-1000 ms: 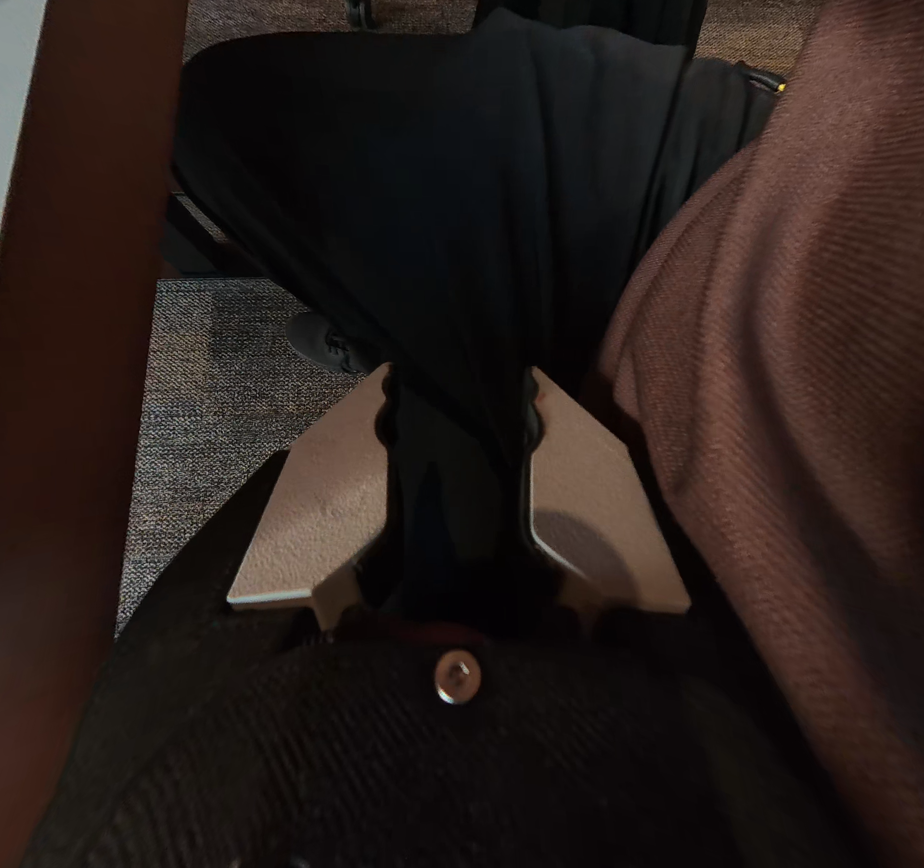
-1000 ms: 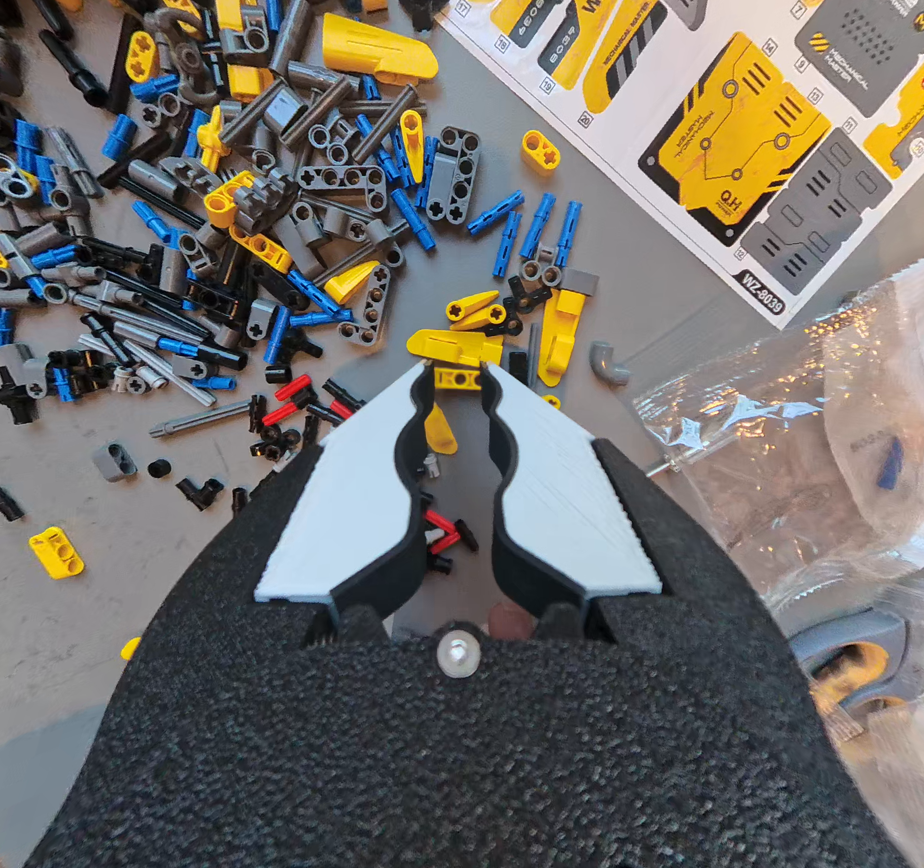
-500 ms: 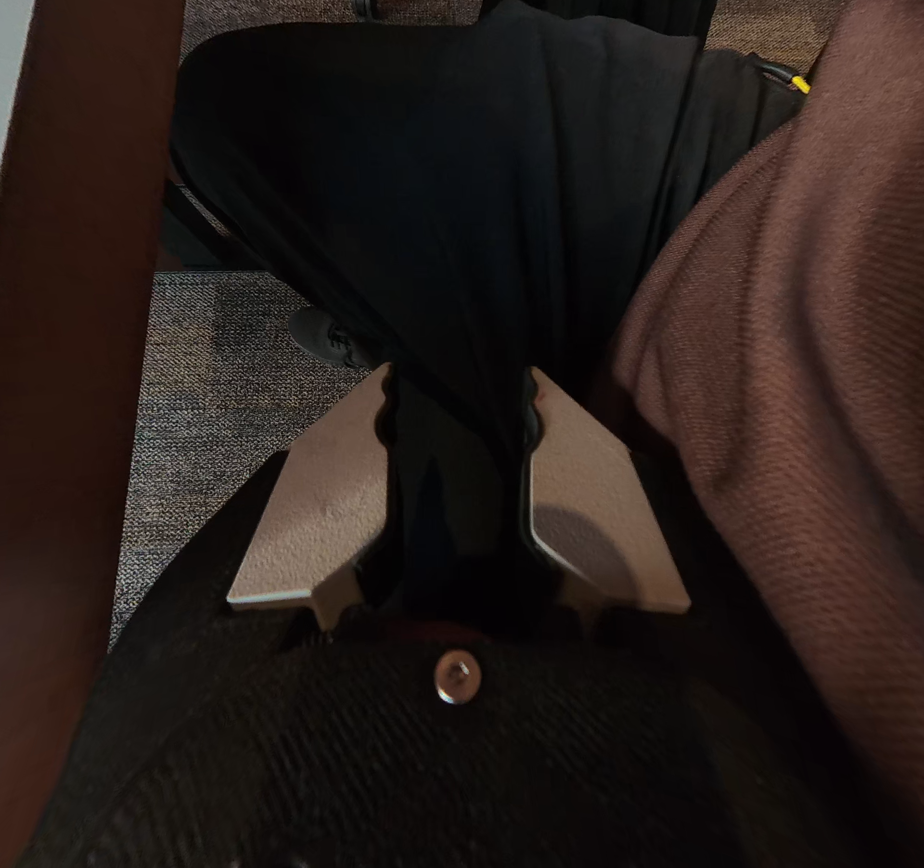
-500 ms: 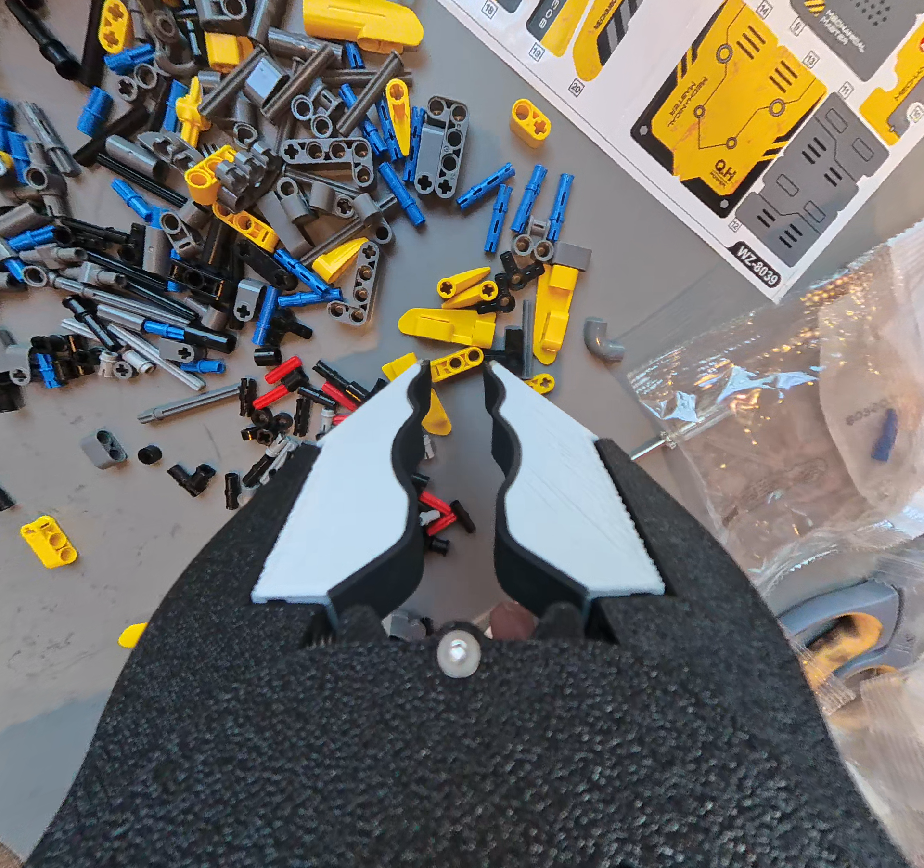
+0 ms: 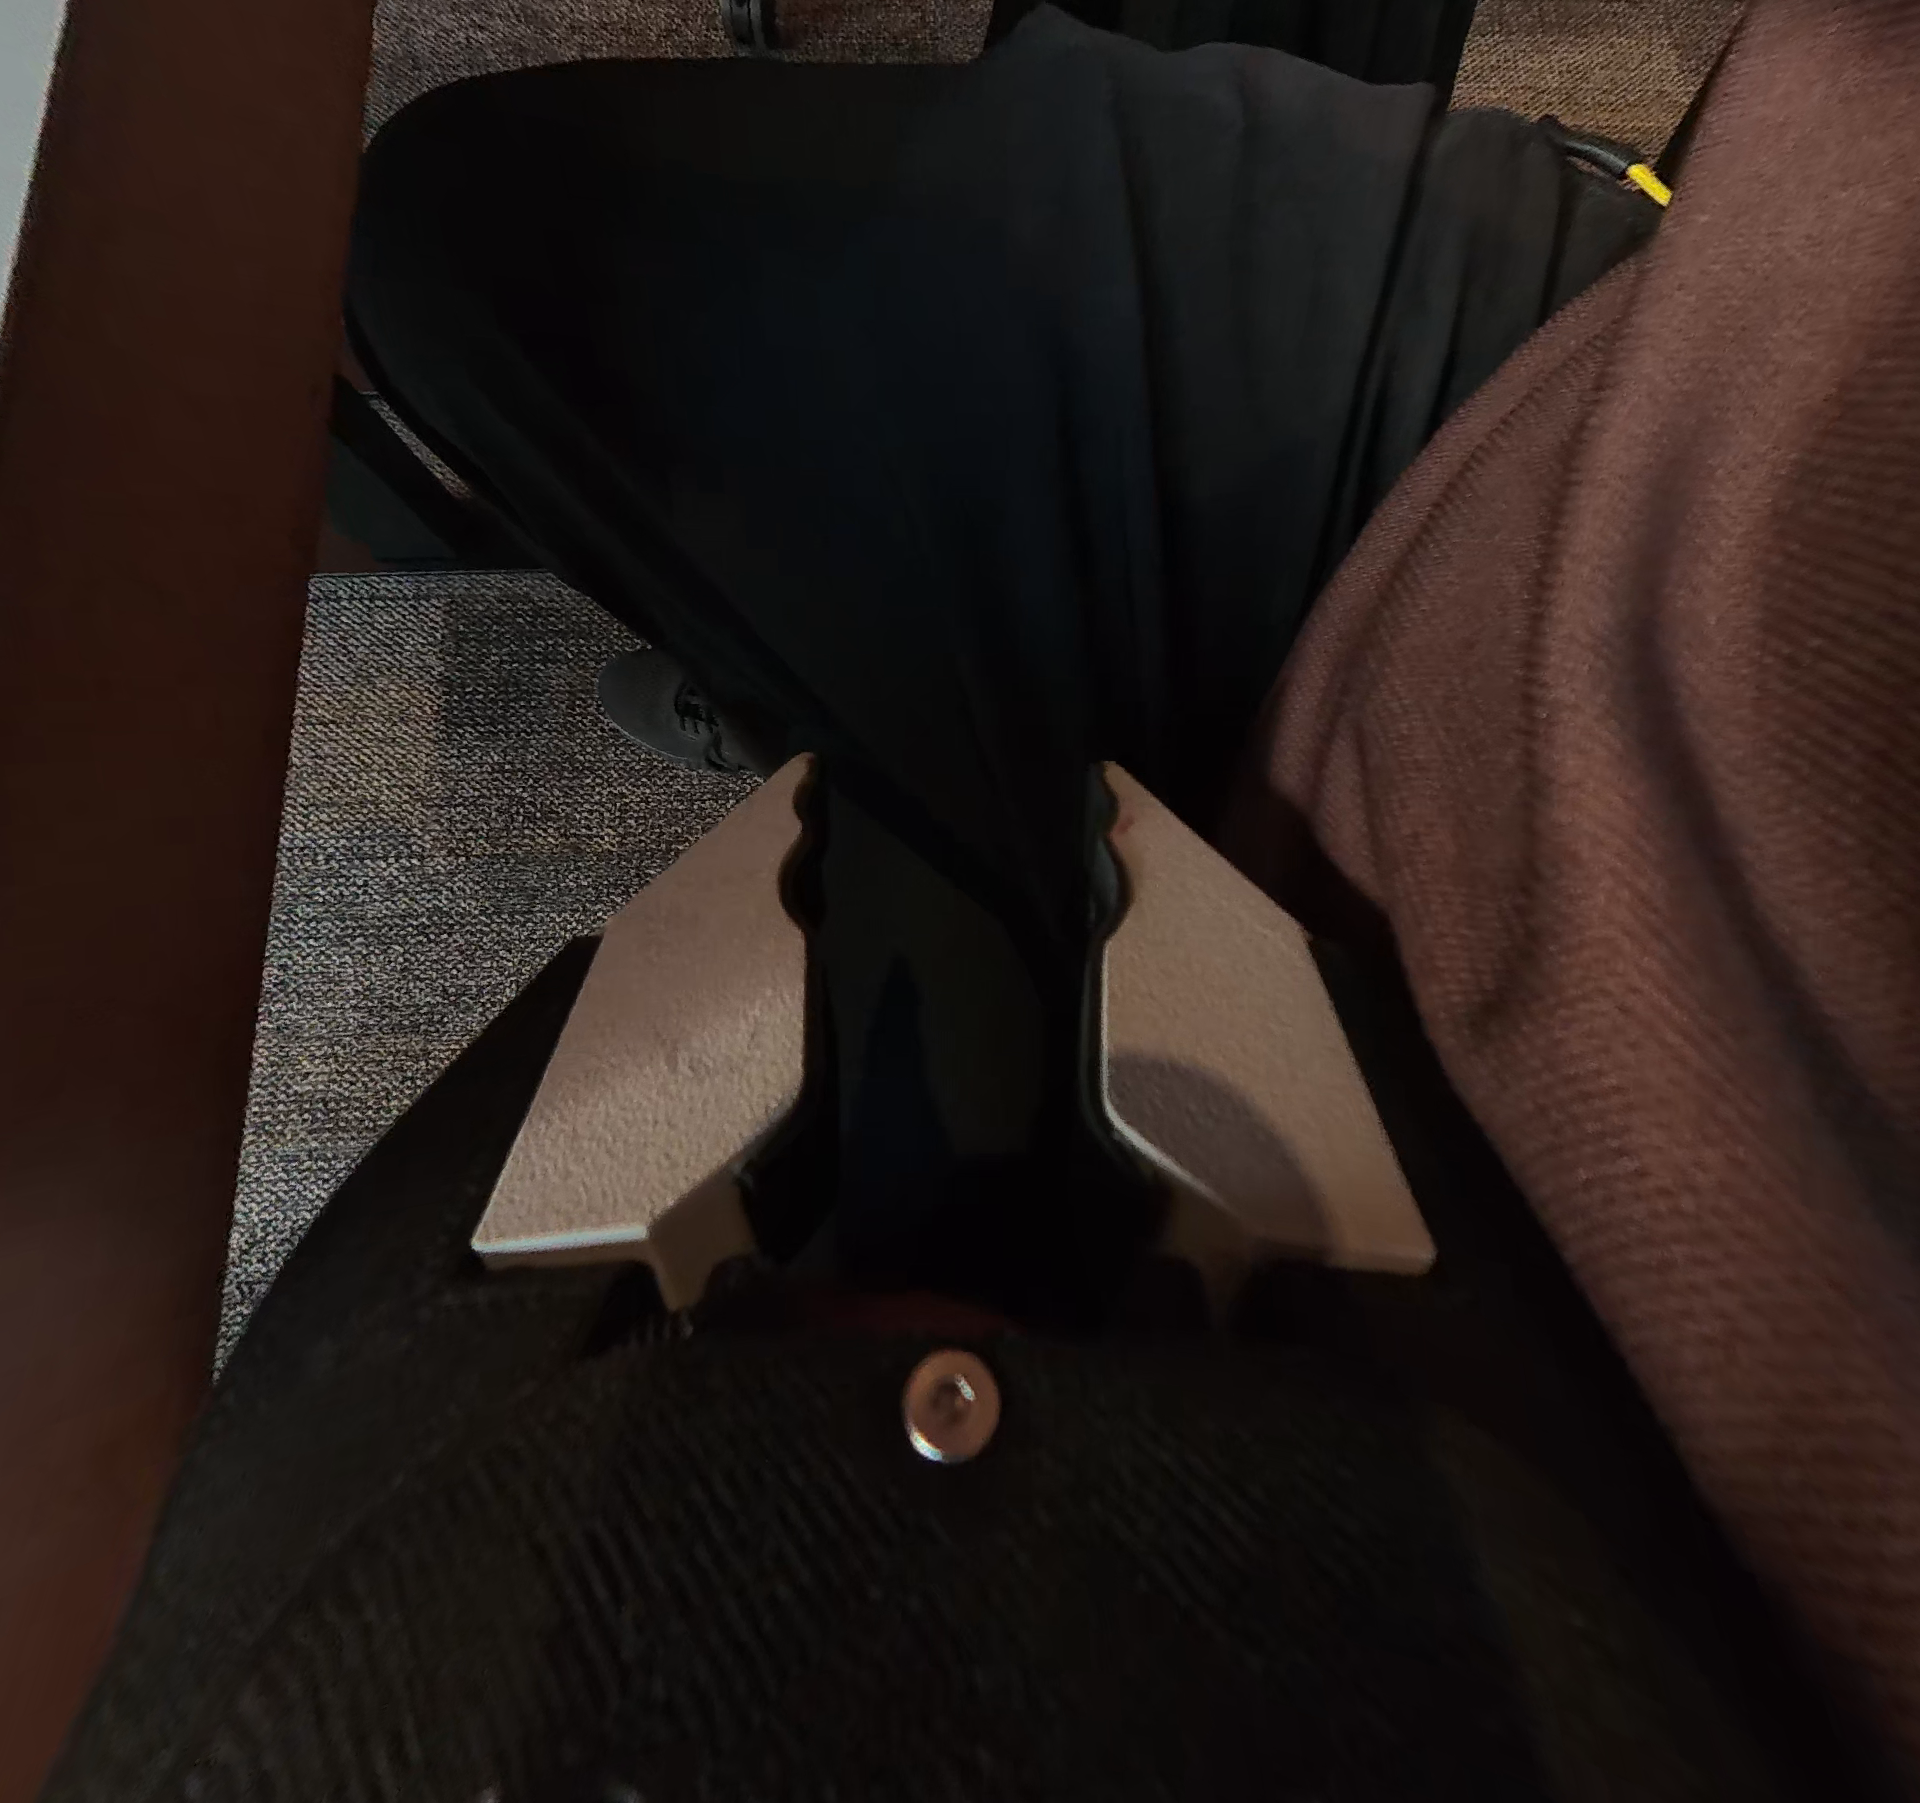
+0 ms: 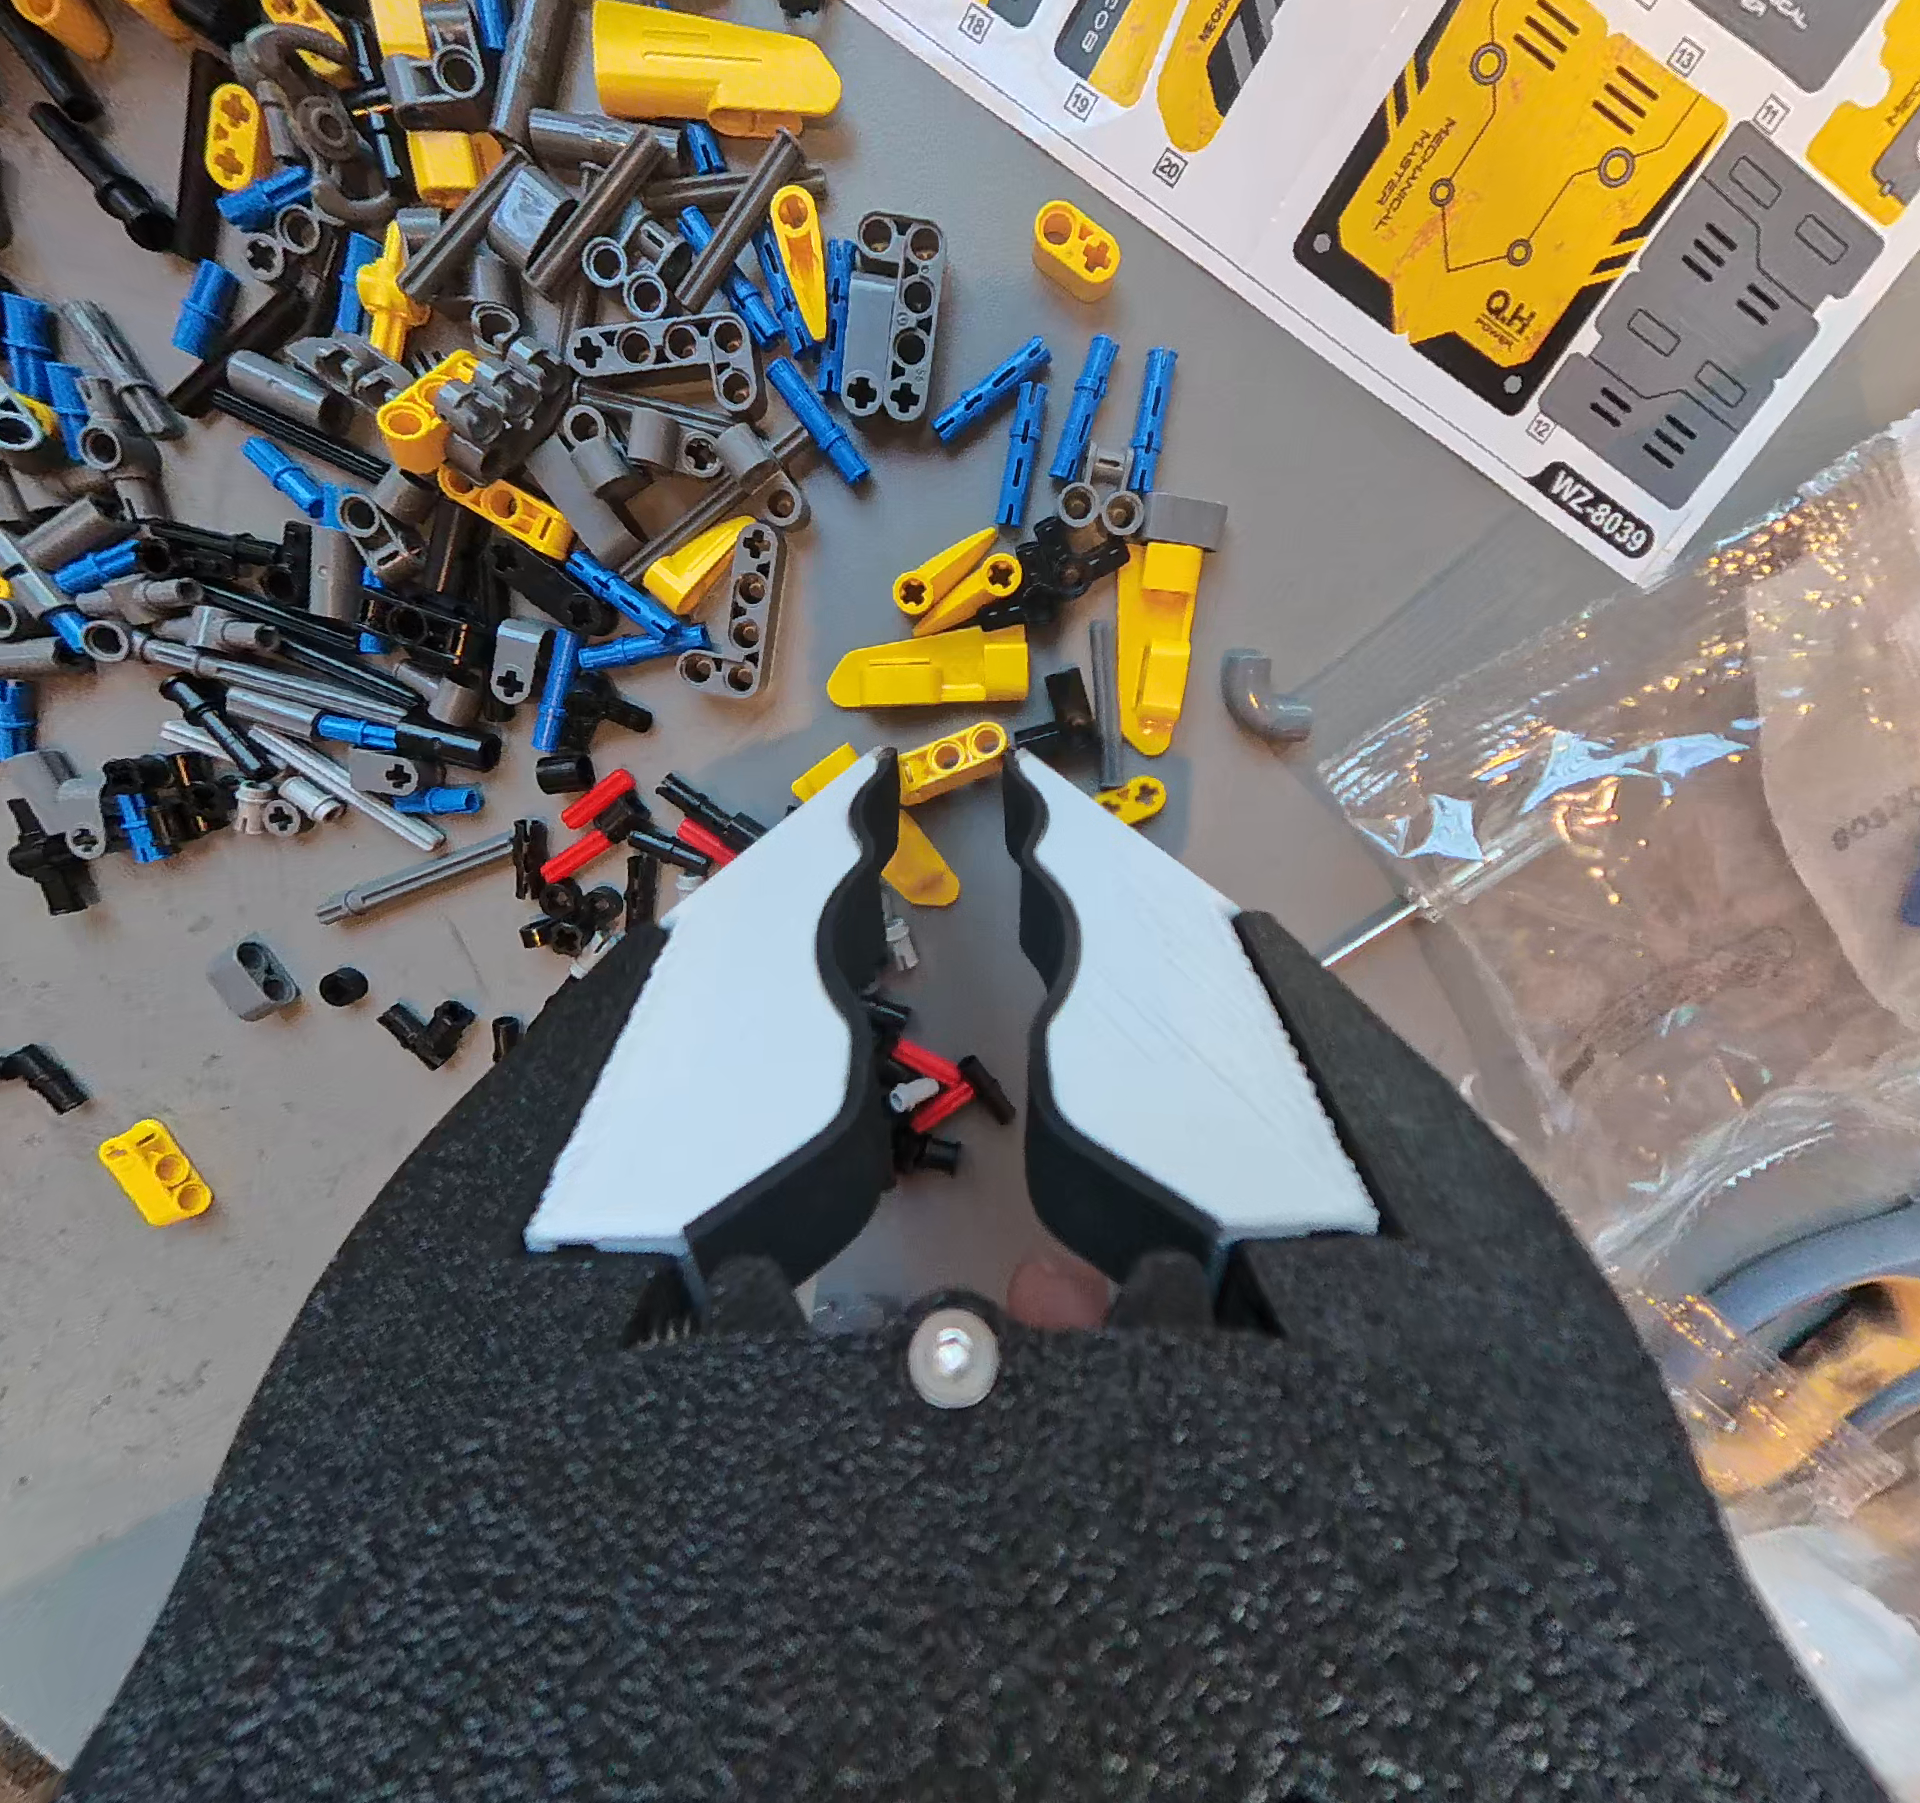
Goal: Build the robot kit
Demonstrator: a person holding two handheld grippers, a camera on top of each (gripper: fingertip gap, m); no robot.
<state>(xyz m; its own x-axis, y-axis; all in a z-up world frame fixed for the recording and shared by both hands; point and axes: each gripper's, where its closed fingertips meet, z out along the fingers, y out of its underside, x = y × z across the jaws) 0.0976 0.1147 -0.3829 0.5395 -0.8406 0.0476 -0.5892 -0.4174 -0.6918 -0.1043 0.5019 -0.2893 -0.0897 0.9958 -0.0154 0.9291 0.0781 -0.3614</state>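
- Since a second ago the right gripper (image 6: 948, 766) has lifted a small yellow two-hole connector (image 6: 951, 759) clear of the parts on the grey table (image 6: 1299, 465); fingers narrow, pinching it by its ends at the tips.
- Loose pile of blue, grey, black and yellow pieces (image 6: 499, 423) spreads ahead left; sticker sheet (image 6: 1507, 174) ahead right, clear plastic bags (image 6: 1662, 870) right.
- Left gripper (image 5: 954, 797) unchanged, fingers wide and empty, below table level over a dark trouser leg (image 5: 883, 403), maroon sleeve (image 5: 1610, 714) alongside, carpet (image 5: 436, 818) beneath.
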